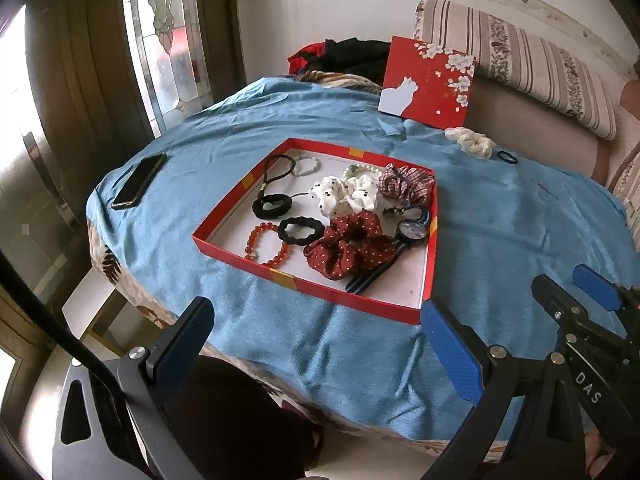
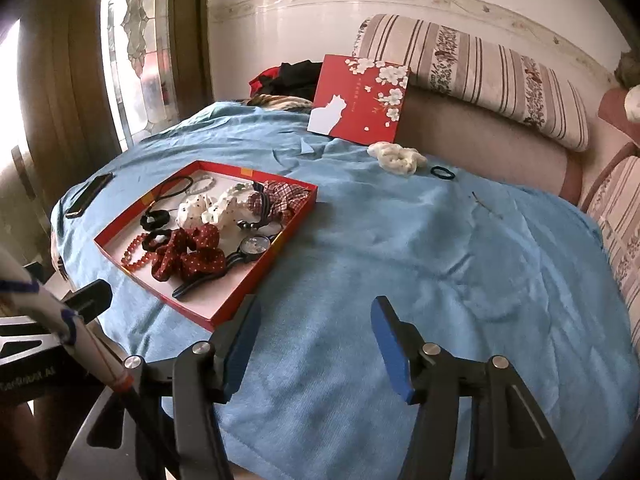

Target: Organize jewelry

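Note:
A shallow red box (image 1: 312, 292) (image 2: 240, 300) lies on the blue cloth. It holds a red dotted scrunchie (image 1: 352, 248), a white dotted scrunchie (image 1: 348, 196), a plaid scrunchie (image 1: 408, 184), black hair ties (image 1: 272, 204), a red bead bracelet (image 1: 264, 244) and a round-faced piece (image 1: 412, 232). Outside the box, at the far right, lie a white scrunchie (image 2: 396, 158) and a dark hair tie (image 2: 443, 173). My left gripper (image 1: 316, 320) hovers open before the box's near edge with nothing in it. My right gripper (image 2: 316, 320) is open and empty over bare cloth, right of the box.
The red box lid (image 2: 360, 100) with a white cat leans against the striped sofa back (image 2: 480, 72). A phone (image 1: 140, 180) lies at the cloth's left edge. A thin hairpin (image 2: 482, 202) rests on the cloth. Dark clothes (image 1: 348, 56) are heaped behind.

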{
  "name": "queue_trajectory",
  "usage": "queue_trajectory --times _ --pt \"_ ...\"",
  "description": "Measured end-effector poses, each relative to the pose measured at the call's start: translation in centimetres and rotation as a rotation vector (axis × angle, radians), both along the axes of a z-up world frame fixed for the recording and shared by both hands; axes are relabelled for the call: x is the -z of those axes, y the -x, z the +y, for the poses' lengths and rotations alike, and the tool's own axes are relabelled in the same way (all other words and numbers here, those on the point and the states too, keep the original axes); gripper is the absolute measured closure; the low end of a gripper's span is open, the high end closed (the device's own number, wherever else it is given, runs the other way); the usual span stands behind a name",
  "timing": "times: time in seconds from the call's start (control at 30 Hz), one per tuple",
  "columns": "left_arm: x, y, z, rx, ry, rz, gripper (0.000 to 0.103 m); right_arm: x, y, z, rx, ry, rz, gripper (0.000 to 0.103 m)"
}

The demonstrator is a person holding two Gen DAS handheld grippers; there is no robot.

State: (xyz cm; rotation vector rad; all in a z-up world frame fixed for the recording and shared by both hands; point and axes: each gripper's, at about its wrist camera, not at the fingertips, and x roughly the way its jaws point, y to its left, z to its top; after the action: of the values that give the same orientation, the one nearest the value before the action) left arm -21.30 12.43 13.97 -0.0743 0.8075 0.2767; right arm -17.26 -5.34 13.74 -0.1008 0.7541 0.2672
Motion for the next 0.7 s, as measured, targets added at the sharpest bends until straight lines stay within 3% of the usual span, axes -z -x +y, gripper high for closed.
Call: queue_trajectory --times 0.7 --pt "1.3 -0.7 2.1 -0.027 0.039 0.027 0.000 1.4 -0.5 2.6 -0.030 -0.003 0.058 0.040"
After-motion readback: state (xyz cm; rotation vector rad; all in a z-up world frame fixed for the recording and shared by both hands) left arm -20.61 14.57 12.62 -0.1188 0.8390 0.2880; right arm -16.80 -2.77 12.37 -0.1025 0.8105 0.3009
